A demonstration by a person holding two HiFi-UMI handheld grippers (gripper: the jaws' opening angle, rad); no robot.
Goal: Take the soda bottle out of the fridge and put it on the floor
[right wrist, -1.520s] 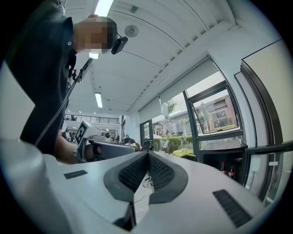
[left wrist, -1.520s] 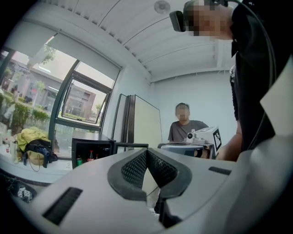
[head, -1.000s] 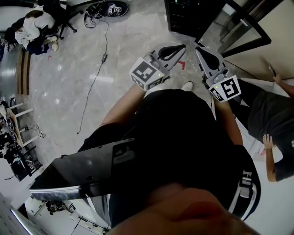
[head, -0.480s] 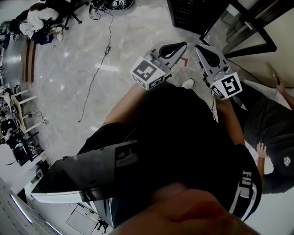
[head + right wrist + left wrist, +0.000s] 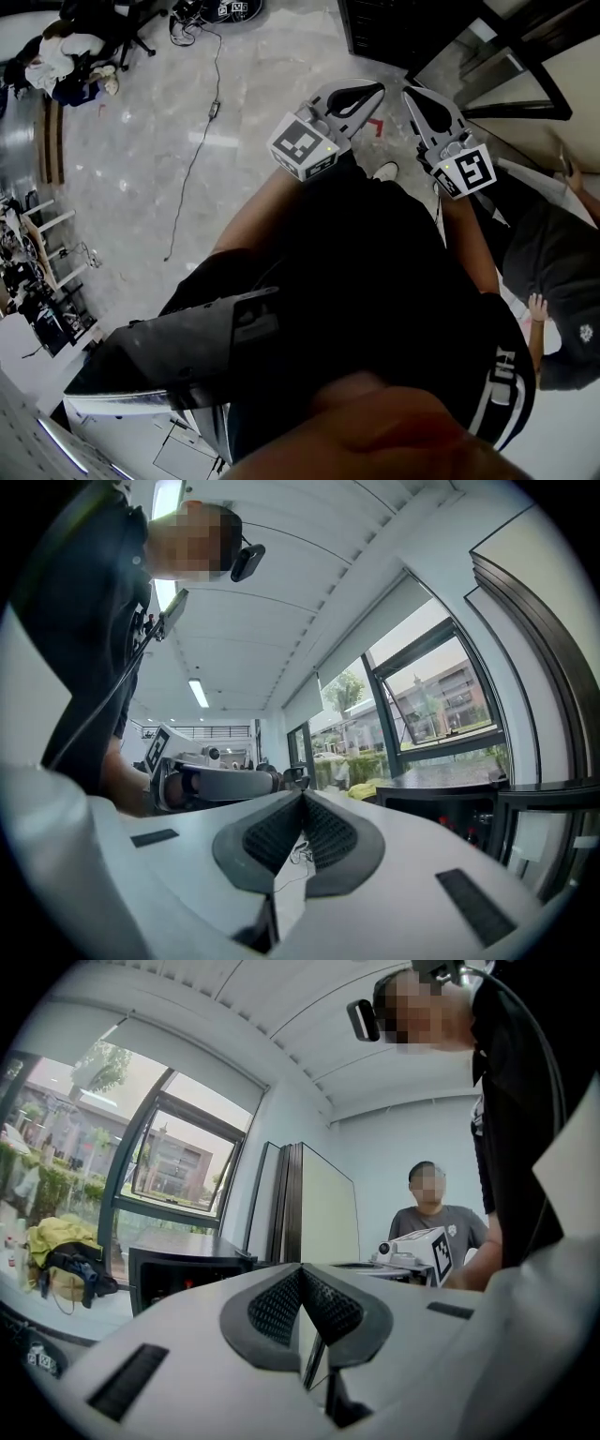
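A low black fridge (image 5: 375, 28) stands on the floor ahead; it also shows as a dark box in the left gripper view (image 5: 178, 1274) and the right gripper view (image 5: 450, 808). Small red spots sit inside it, too small to name. I cannot make out a soda bottle. My left gripper (image 5: 380, 86) and right gripper (image 5: 410, 91) are held side by side at waist height, well short of the fridge. Both are shut with nothing between the pads, as the left gripper (image 5: 300, 1267) and right gripper (image 5: 302, 794) show in their own views.
A second person (image 5: 553, 272) in a dark shirt sits close on the right. A black-framed glass panel (image 5: 506, 56) stands beside the fridge. A cable (image 5: 192, 159) runs across the marble floor, with a red mark (image 5: 375, 125) near my white shoe (image 5: 382, 172).
Both grippers stay shut and side by side. The head view has shifted slightly, so they sit a little higher in the frame.
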